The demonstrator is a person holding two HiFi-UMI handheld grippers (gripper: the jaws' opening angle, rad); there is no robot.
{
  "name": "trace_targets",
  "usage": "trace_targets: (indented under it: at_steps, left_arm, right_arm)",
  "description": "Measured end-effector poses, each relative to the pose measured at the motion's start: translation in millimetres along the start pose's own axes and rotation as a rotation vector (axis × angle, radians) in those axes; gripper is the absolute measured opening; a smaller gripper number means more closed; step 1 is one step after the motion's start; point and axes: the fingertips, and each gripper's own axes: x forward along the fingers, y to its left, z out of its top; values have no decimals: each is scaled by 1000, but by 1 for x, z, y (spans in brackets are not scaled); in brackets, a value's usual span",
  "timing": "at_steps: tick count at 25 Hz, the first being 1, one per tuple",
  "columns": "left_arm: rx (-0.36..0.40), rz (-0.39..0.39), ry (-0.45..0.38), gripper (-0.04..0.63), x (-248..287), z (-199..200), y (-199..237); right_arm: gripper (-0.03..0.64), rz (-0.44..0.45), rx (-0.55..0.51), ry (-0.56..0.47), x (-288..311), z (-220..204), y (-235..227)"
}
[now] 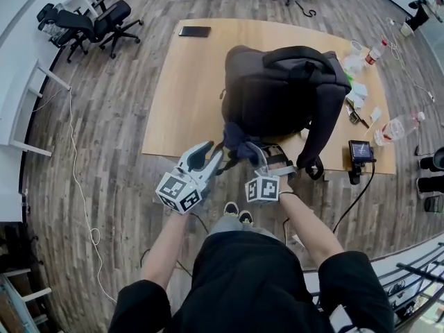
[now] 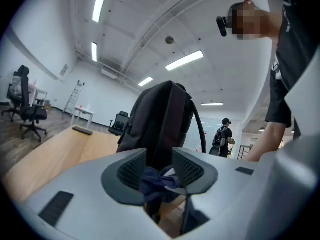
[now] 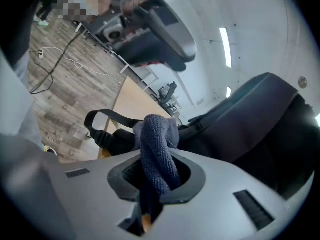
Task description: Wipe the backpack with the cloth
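Head view showed the backpack (image 1: 281, 89) upright on the table (image 1: 180, 103), with the cloth (image 1: 241, 144) bunched at its near base. Left gripper (image 2: 160, 170) and right gripper (image 3: 159, 176) each clamped the cloth. Opposed pulls could slip a corner free, and a hard wipe might topple the bag.

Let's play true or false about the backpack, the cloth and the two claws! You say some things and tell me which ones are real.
1. The backpack stands on the wooden table. True.
2. The cloth is bright yellow. False: it is dark blue.
3. The left claw is open and empty. False: it is shut on the cloth, and so is the right claw.
4. A dark phone lies on the table, at its far edge, apart from the backpack. True.
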Motion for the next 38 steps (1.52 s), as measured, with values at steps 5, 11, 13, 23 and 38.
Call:
trace_targets:
  at_steps: [5, 11, 13, 23, 38]
  left_arm:
    - [81, -116, 72, 250, 65, 5, -14]
    - [71, -212, 134, 264, 109, -12, -38]
    - [56, -212, 142, 264, 118, -17, -45]
    - [55, -70, 134, 195, 127, -27, -36]
    - [64, -89, 158, 58, 65, -19, -17]
  right_arm:
    - [48, -153, 106, 59, -47, -38, -58]
    - [48, -492, 545, 212, -116, -125, -158]
    - [48, -581, 680, 192, -131, -141, -183]
    - [46, -661, 987, 41, -100, -150, -198]
    - [46, -638, 1095, 30, -76, -84, -152]
